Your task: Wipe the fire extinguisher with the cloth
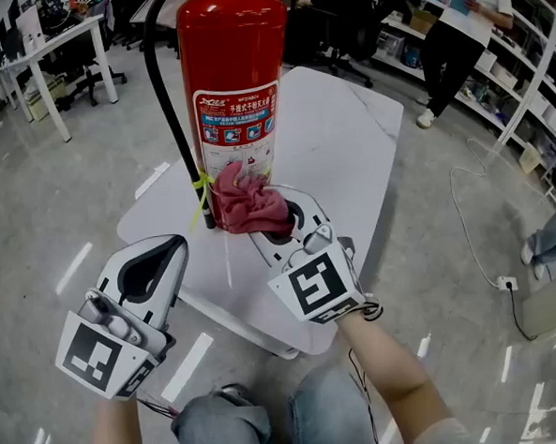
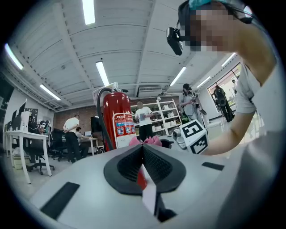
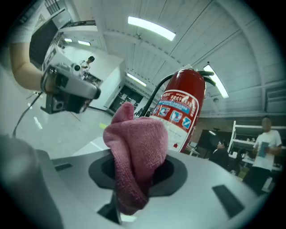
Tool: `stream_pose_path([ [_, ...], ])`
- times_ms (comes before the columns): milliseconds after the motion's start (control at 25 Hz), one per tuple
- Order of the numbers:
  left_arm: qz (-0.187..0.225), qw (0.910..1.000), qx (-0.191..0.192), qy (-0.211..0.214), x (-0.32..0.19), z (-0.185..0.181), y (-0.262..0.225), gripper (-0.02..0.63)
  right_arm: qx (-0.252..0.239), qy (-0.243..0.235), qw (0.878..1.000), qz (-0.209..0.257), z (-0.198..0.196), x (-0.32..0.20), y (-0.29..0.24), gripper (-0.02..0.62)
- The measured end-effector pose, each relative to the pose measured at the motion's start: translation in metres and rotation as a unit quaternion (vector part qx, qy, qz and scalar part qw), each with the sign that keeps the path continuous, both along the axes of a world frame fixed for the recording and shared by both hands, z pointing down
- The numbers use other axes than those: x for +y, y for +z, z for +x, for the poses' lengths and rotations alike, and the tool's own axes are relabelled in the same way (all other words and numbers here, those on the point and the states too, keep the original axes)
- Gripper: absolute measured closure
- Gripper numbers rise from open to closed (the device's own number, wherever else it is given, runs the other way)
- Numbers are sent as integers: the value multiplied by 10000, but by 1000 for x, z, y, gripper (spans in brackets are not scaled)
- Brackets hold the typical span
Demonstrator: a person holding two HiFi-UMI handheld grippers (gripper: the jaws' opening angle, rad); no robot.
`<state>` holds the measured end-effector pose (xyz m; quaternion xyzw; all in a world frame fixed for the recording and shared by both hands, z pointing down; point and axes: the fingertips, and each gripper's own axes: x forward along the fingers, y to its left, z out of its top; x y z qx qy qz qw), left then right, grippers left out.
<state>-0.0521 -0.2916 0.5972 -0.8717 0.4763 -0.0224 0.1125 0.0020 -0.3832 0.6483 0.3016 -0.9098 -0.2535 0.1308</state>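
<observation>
Right gripper (image 1: 271, 228) pinches pink cloth (image 1: 249, 207) beside fire extinguisher (image 1: 234, 78), left gripper (image 1: 158, 256) pressed together, idle; a hard wipe may topple the unbraced cylinder

This is an open-plan office and lab space. Left of the fire extinguisher (image 1: 235, 88) stand white desks (image 1: 53, 44) and black office chairs (image 1: 82, 64). Right of it are shelving racks (image 1: 530, 77). Above it, strip lights (image 2: 103, 74) run along the ceiling.

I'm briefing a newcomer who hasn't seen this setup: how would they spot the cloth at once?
Find the tall red fire extinguisher standing on the white table. At its lower front, the right claw pinches a bunched cloth. It is the only soft, pink thing there.
</observation>
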Motion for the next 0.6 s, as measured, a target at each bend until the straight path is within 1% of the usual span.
stream_pose_path([
  [120,-68,9998,64,183,-19,-2,-4,601,-240,-376,9990,25,-1,8,-20,460],
  [200,-238,9991,5,347,-31,-2,-4,601,-565,-443,9972,-191,0,10,-33,460],
  [280,-268,9985,-97,466,-41,-3,-10,601,-957,-438,9932,-495,1,9,-49,460],
  [360,-284,9983,-100,498,-50,-4,-19,601,-1059,-480,9910,-658,0,9,-62,460],
  [440,-355,9979,21,547,-52,-3,-32,601,-1067,-533,9897,-792,-2,14,-74,460],
  [520,-419,9974,98,575,-48,1,-48,601,-1151,-621,9867,-964,-2,24,-90,460],
  [600,-440,9975,77,540,-40,7,-70,601,-1272,-666,9835,-1100,2,36,-112,462],
])
